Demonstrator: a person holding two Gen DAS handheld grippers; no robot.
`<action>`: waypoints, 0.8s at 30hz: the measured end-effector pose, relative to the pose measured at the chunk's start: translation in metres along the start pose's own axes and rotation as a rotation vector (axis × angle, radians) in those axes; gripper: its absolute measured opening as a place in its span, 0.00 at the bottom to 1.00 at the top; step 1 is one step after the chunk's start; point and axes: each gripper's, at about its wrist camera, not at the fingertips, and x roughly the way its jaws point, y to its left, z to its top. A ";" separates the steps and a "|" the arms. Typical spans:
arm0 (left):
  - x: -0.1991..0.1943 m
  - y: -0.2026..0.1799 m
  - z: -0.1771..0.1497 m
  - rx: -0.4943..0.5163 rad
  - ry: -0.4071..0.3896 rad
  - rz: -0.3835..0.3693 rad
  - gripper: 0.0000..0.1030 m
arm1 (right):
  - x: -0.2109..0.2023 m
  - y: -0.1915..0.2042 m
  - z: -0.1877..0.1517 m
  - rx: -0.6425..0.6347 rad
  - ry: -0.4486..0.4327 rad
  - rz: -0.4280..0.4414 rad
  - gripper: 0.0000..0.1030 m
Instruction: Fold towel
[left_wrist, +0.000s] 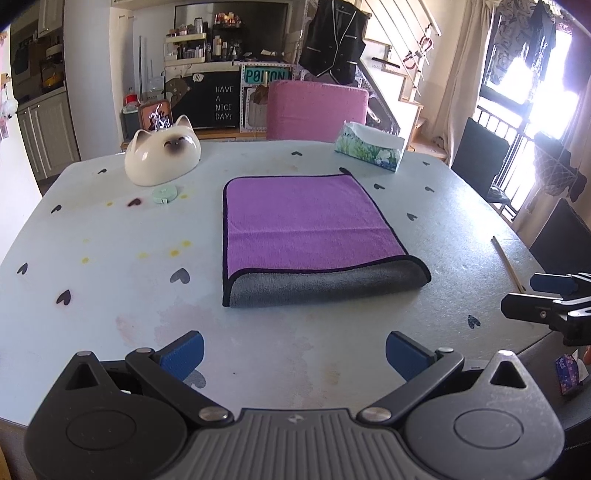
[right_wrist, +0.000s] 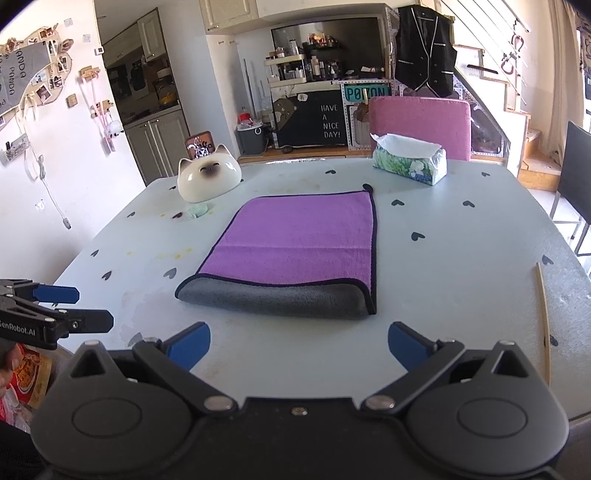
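A purple towel (left_wrist: 303, 225) with a grey underside and dark edging lies folded flat in the middle of the pale table (left_wrist: 110, 229); its rolled grey fold faces me. It also shows in the right wrist view (right_wrist: 295, 243). My left gripper (left_wrist: 293, 354) is open and empty, hovering near the table's front edge, short of the towel. My right gripper (right_wrist: 299, 345) is open and empty, also short of the towel's near fold. The right gripper shows at the right edge of the left wrist view (left_wrist: 535, 295); the left gripper shows at the left edge of the right wrist view (right_wrist: 81, 306).
A ceramic cat-shaped dish (left_wrist: 162, 155) and a small green disc (left_wrist: 165, 194) sit at the back left. A tissue box (left_wrist: 369, 146) stands at the back right. A wooden stick (right_wrist: 543, 317) lies near the right edge. A pink chair (left_wrist: 317, 110) stands behind the table.
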 end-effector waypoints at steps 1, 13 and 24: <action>0.003 0.000 0.001 0.000 0.004 -0.001 1.00 | 0.002 -0.001 0.001 0.001 0.004 0.000 1.00; 0.038 0.004 0.013 -0.026 0.029 0.006 1.00 | 0.039 -0.014 0.008 0.011 0.044 0.003 1.00; 0.080 0.014 0.034 -0.038 0.022 0.032 1.00 | 0.084 -0.030 0.025 0.025 0.060 -0.003 1.00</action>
